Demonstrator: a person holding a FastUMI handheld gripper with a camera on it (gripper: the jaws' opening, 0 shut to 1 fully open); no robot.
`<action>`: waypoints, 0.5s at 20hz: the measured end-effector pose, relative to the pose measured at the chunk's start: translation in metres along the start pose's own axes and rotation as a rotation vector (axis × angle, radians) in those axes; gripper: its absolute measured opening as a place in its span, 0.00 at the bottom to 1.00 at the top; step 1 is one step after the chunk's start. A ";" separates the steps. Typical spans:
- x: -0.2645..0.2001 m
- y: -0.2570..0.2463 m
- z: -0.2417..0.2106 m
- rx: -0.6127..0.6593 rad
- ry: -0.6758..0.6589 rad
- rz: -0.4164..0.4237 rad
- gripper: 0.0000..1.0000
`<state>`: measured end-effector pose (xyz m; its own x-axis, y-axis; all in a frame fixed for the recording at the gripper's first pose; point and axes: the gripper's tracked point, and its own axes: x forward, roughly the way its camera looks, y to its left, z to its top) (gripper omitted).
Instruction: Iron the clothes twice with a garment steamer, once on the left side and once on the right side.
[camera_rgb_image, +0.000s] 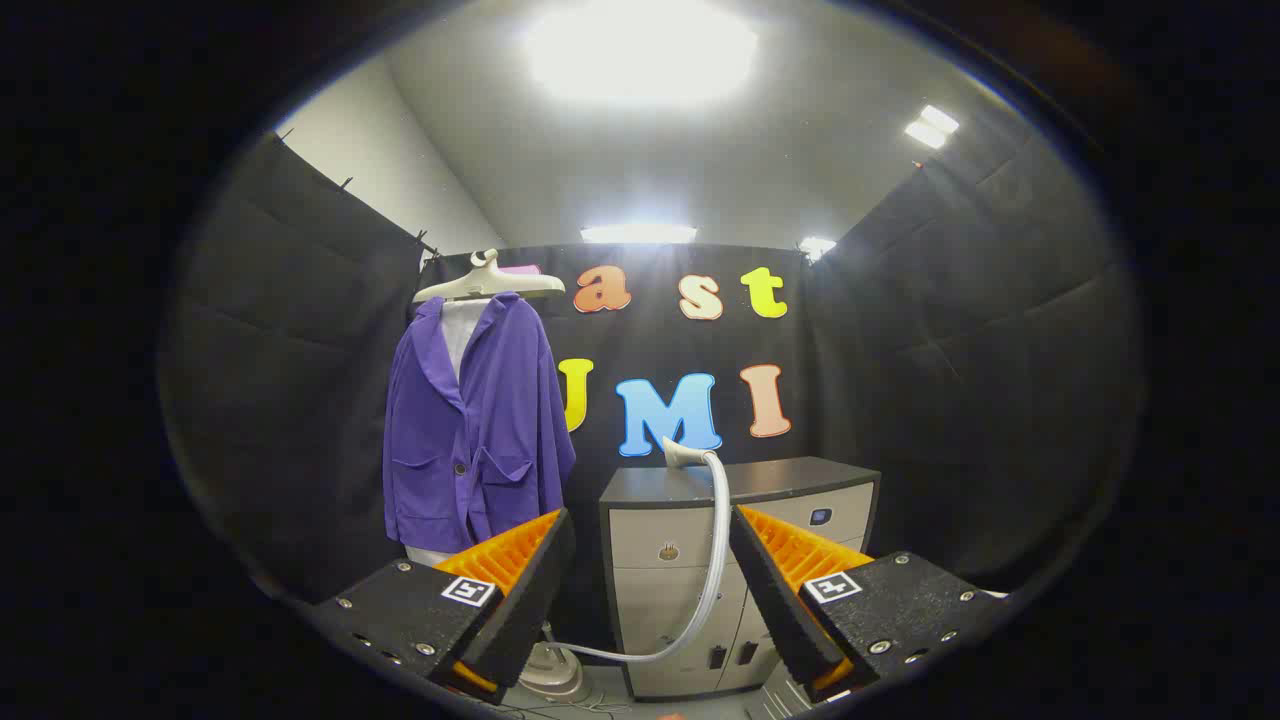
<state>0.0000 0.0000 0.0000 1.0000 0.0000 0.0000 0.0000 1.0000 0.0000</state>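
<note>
The tongs (650, 585) are spread, holding nothing. The white steamer head (683, 455) rests on the grey cabinet (790, 478) straight ahead beyond them; the purple hanging jacket (478, 425) lies farther left.

Purple jacket (478, 420) hanging beside steamer (686, 455)

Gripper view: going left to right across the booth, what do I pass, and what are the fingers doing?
Purple jacket on its hanger → steamer head with its hose → grey cabinet. The gripper is open, holding nothing.
</note>
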 end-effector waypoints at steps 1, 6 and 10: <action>-0.001 0.000 0.000 0.001 0.000 -0.002 0.95; -0.005 0.001 0.000 0.011 -0.002 0.001 0.95; -0.007 0.000 -0.002 0.012 0.001 0.001 0.95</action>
<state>-0.0072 0.0004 -0.0021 1.0000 0.0009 -0.0006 -0.0009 0.9999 0.0120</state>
